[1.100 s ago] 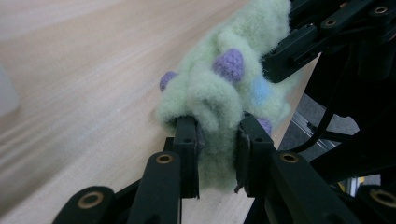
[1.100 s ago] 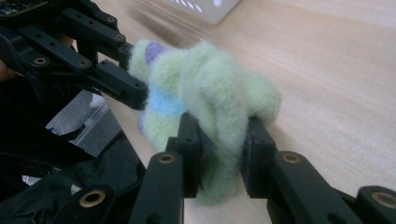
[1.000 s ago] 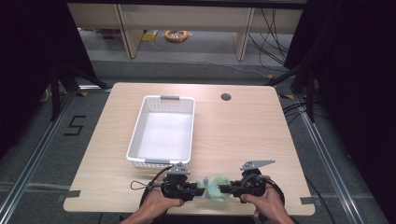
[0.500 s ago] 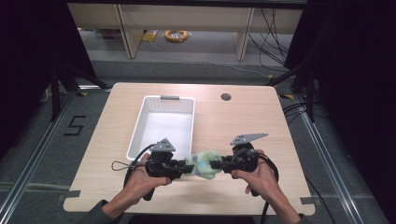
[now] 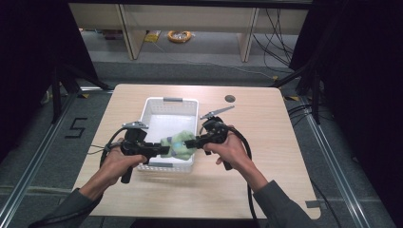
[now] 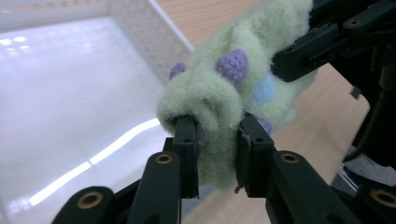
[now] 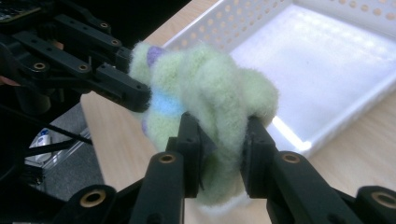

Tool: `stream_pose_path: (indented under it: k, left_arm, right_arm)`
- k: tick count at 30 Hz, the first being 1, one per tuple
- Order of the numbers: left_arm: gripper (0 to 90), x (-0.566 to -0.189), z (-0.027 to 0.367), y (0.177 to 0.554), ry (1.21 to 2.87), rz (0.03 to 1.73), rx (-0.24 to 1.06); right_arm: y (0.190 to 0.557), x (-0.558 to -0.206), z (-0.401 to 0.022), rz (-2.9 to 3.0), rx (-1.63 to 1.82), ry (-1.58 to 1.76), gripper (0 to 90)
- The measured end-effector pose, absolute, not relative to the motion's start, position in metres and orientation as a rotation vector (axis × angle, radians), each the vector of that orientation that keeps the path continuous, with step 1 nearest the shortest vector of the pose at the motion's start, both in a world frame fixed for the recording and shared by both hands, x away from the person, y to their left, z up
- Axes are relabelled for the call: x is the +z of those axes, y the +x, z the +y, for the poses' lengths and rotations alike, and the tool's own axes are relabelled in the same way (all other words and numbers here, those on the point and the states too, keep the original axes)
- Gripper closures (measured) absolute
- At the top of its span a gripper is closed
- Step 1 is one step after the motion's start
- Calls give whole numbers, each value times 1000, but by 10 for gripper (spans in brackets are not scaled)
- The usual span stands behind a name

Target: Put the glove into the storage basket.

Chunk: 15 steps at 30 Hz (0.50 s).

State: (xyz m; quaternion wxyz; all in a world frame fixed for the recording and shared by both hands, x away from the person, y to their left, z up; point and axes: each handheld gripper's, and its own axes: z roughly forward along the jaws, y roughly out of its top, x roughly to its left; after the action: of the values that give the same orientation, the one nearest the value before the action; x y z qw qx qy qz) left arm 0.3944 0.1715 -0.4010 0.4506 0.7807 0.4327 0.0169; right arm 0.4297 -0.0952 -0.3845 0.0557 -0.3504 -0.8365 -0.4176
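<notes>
A pale green fuzzy plush toy (image 5: 178,146) with purple and blue spots hangs between both grippers above the near end of the white basket (image 5: 172,99). My left gripper (image 5: 164,150) is shut on its left end and my right gripper (image 5: 190,142) on its right end. In the left gripper view the jaws (image 6: 217,140) pinch a fold of the plush (image 6: 233,88), with the other gripper's jaw (image 6: 303,56) clamped on its far side. In the right gripper view the jaws (image 7: 223,140) squeeze the plush (image 7: 205,93), and the left gripper (image 7: 121,86) holds the opposite end.
The basket (image 7: 327,56) has nothing in it and stands left of the middle of the wooden table (image 5: 266,128). A round cable hole (image 5: 230,99) lies at the table's back right. Cables trail from both grippers toward the near edge. Dark frame posts flank the table.
Both grippers have carried the plush up and away from the table's front edge to above the basket's near end. The hold on it has not changed.
</notes>
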Motion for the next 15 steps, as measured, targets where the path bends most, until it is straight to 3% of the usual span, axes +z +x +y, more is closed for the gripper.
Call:
stream_pose_path:
  k: [15]
  left_arm:
    - [718, -434, 197, 430, 1950, 1241, 2]
  right_arm:
    - [481, -426, -50, -2496, -1109, -1156, 738]
